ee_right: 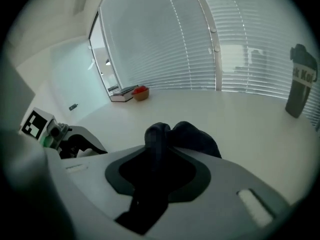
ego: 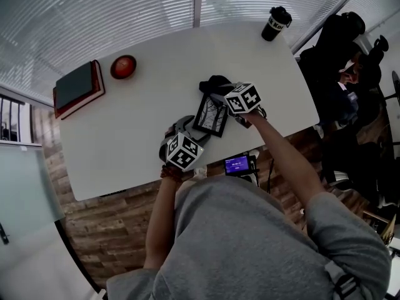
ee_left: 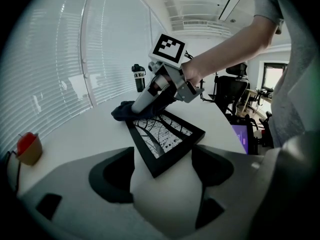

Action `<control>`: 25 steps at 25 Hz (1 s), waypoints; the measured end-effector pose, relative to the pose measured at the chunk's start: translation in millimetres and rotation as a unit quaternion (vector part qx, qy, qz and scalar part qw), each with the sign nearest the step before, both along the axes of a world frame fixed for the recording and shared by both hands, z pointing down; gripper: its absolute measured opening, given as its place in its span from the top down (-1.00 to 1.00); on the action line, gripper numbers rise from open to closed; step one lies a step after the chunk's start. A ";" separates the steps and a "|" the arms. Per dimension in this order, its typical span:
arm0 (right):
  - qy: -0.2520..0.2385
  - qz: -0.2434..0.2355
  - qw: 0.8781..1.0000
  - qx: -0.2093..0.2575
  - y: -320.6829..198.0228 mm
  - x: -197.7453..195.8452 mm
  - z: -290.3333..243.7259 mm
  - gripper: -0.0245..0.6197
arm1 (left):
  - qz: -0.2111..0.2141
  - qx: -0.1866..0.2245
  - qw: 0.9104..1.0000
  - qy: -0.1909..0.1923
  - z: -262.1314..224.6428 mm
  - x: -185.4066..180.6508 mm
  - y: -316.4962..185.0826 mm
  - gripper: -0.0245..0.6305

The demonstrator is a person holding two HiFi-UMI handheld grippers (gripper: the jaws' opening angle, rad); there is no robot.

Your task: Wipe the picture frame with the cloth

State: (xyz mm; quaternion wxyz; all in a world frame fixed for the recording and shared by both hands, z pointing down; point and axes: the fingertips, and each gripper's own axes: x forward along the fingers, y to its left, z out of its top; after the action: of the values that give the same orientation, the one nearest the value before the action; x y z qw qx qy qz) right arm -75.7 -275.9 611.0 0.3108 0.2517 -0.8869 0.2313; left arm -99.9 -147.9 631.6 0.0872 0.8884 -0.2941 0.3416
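A white table is seen from above, with slatted blinds along its far side. A stack of books is laid at the far left corner. Near the middle of the table's near edge a black picture frame with a black-and-white print is found, its face turned up and its near corner raised. That near corner is taken between the left tongs, which are set wide, with both pads against the frame's edges. The right tongs are drawn narrow and are clamped on a dark cloth. The cloth is bunched ahead of the tips. From the left gripper view, the cloth is seen pressed down at the frame's far corner, partly on the frame and partly on the table. A black cup is stood at the far right corner, well apart from the frame. A small red bowl is placed just right of the books.
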 end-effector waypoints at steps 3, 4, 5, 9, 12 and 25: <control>0.002 0.005 1.000 0.006 2.0 -3.6 -0.6 0.60 | 0.002 0.001 1.000 -0.001 0.4 -0.2 -0.5 -0.17; 0.004 0.002 1.000 0.010 3.6 -5.3 -1.1 0.60 | 0.002 0.001 1.000 -0.001 0.4 -0.4 -0.7 -0.17; 0.006 -0.003 1.000 0.014 5.6 -7.1 -1.5 0.60 | 0.002 0.002 1.000 -0.001 0.2 -0.5 -0.8 -0.17; 0.014 -0.036 0.999 0.014 20.8 -18.8 0.4 0.61 | 0.002 0.002 1.000 -0.001 1.1 -0.9 -0.8 -0.17; 0.036 -0.062 0.997 0.028 33.0 -25.6 4.6 0.62 | 0.001 0.001 1.000 -0.001 1.3 -0.8 -0.9 -0.17; 0.023 -0.115 0.993 -0.011 74.7 -40.6 5.7 0.62 | 0.001 0.003 1.000 -0.002 1.2 -2.0 -2.8 -0.17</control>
State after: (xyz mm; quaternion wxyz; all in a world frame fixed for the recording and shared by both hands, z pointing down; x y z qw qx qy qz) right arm -116.2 -201.2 616.6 0.3589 0.1501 -0.8997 0.1982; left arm -101.9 -150.7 632.8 0.0834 0.8882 -0.2942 0.3429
